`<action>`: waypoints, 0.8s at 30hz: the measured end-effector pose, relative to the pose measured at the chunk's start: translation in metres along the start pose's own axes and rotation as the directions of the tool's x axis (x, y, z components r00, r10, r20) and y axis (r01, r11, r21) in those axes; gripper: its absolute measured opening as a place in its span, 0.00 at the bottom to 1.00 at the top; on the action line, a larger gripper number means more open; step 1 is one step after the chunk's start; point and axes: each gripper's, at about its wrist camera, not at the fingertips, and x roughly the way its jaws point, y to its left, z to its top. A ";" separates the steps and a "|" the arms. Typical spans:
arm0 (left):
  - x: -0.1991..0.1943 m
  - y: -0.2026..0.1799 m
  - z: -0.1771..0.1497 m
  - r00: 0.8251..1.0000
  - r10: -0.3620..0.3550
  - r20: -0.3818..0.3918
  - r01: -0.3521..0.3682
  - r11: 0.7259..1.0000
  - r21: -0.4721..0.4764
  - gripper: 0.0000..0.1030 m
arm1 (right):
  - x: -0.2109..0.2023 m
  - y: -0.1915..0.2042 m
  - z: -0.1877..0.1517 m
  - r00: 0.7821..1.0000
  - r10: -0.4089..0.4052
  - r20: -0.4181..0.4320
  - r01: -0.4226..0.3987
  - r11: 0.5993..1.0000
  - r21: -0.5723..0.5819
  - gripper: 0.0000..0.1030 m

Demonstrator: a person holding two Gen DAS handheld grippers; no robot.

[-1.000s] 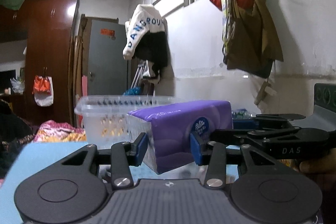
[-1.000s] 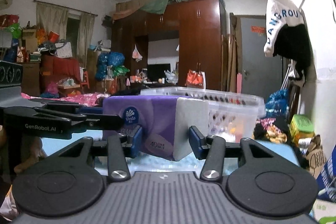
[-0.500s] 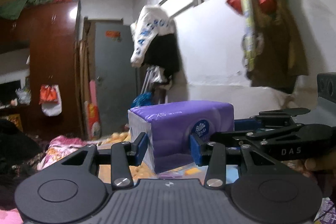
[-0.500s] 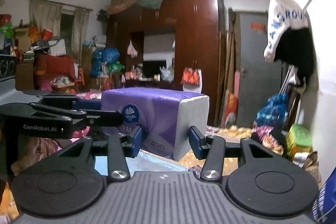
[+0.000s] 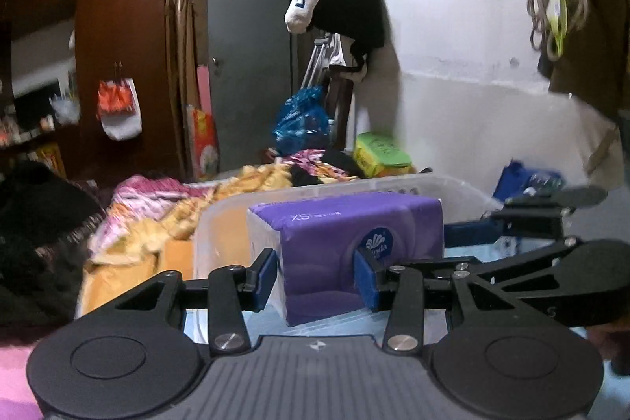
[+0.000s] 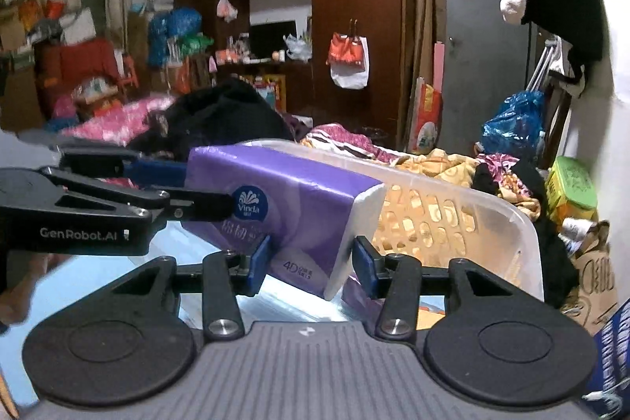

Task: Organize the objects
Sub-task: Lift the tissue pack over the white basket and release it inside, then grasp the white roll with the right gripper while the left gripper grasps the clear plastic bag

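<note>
A purple Vinda tissue pack point(image 5: 346, 243) is held between both grippers over a clear plastic basket point(image 5: 453, 187). My left gripper point(image 5: 315, 274) is shut on one end of the pack. My right gripper point(image 6: 311, 264) is shut on the other end, where the white tissue edge point(image 6: 358, 223) shows. The pack point(image 6: 275, 195) tilts down toward the basket point(image 6: 492, 223) in the right wrist view. The right gripper shows at the right of the left wrist view point(image 5: 531, 254). The left gripper shows at the left of the right wrist view point(image 6: 98, 207).
The basket stands on a light blue surface point(image 6: 118, 270). Crumpled blankets and clothes point(image 5: 157, 199) lie behind it. A green box point(image 6: 571, 184) and blue bag point(image 6: 512, 121) sit by the white wall. A wardrobe point(image 6: 346, 6) and grey door point(image 5: 248, 46) stand behind.
Both grippers carried the tissue pack up and over, then tilted down; the basket, out of sight half a second ago, now lies under and behind the pack.
</note>
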 end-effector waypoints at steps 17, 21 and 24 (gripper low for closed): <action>-0.154 0.006 -0.118 0.973 -0.023 0.231 0.049 0.993 -0.109 0.96 | -0.141 0.049 -0.136 0.976 0.071 0.205 -0.103 0.983 0.152 1.00; -0.155 0.019 -0.138 0.977 -0.014 0.211 0.043 0.990 -0.132 0.96 | -0.140 0.071 -0.158 0.973 0.112 0.201 -0.143 0.979 0.147 1.00; -0.152 0.028 -0.145 0.981 0.004 0.195 0.027 0.987 -0.157 0.96 | -0.140 0.073 -0.148 0.972 0.065 0.227 -0.084 0.993 0.077 1.00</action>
